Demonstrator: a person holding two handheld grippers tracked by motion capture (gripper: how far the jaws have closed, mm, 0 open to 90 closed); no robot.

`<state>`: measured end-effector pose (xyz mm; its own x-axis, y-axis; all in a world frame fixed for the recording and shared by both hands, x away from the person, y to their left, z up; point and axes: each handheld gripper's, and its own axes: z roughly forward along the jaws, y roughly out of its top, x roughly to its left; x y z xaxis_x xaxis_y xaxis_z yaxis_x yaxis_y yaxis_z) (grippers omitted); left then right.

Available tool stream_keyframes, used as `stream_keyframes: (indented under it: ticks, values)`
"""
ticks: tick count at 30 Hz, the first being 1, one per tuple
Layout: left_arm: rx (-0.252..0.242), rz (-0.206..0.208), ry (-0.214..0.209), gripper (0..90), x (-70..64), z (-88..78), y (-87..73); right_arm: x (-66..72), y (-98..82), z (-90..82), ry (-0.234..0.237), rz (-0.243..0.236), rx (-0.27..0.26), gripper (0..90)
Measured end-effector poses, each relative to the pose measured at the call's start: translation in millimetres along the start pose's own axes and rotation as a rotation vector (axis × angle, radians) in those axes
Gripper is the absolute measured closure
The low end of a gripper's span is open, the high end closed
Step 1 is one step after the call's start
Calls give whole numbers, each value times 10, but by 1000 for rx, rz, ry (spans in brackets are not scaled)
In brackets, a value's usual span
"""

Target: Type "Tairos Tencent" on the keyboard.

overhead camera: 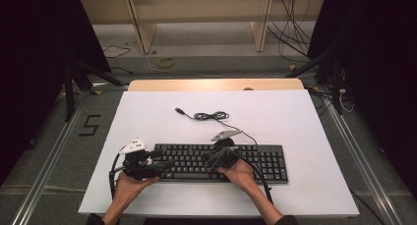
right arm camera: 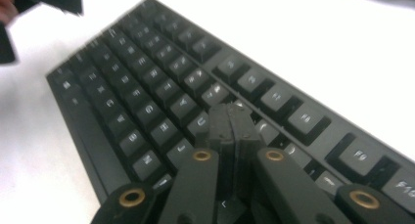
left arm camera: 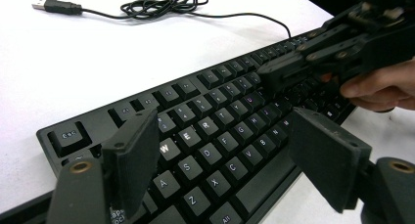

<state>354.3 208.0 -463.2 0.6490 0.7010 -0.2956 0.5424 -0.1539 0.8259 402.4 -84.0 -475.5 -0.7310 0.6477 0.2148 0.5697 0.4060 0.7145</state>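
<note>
From the high view I have the black keyboard lying square across the near part of the white bench, its cable coiled loosely behind it with the USB plug lying free. My left gripper sits at the keyboard's left end and my right gripper over its middle, both hands low. I judge the step in hand to be pressing keys, with the right doing the work.

In the left gripper view my jaws stand wide apart, nothing between them, hanging over the keys on the keyboard's left side, around W, E, A, S. Farther off, the right gripper comes in with its tip down among the keys, a hand behind it.

In the right gripper view the jaws are pressed together, holding nothing, forming a single blunt tip. That tip is on or just above the keys near U and J; the picture is soft, so I cannot tell whether a key is pushed down.

The next move, as I see it, calls for a short straight push on one key only. The tip looks nearly as wide as a keycap, so I need to centre it or I will catch a neighbour.
</note>
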Motion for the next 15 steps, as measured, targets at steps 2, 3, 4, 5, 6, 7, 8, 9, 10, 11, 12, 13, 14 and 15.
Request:
stream_keyframes:
  ticks: [2,3,4,5,6,7,8,9,10,11,12,13,14,15]
  values:
    - [2,-2,0,271,4,4,0,3,10,-40,0,-1,-22,892]
    - [2,-2,0,271,5,5,-1,1,14,-57,5,0,-27,886]
    - [3,-3,1,271,4,5,-1,0,16,-72,3,0,-35,878]
    - [3,-2,3,271,3,4,-1,1,16,-84,5,4,-39,874]
    - [3,-3,3,271,3,3,-1,1,17,-91,6,5,-41,865]
    - [3,-3,3,272,3,3,-1,3,18,-100,9,5,-44,850]
    - [3,-3,3,271,3,4,0,5,19,-110,11,4,-48,838]
    - [4,-3,3,272,4,6,0,5,22,-121,18,5,-55,830]
    - [4,-4,3,271,5,8,0,2,25,-131,21,3,-62,819]
    - [5,-5,3,271,5,10,0,4,28,-143,23,4,-67,800]
    - [6,-5,3,271,5,12,0,2,31,-154,26,5,-70,786]
    - [5,-7,3,271,6,14,0,-1,32,-163,28,4,-75,776]
    - [7,-5,3,271,8,15,1,-1,33,-176,33,8,-77,762]
    - [7,-5,3,271,9,16,2,-2,35,-187,32,9,-80,746]
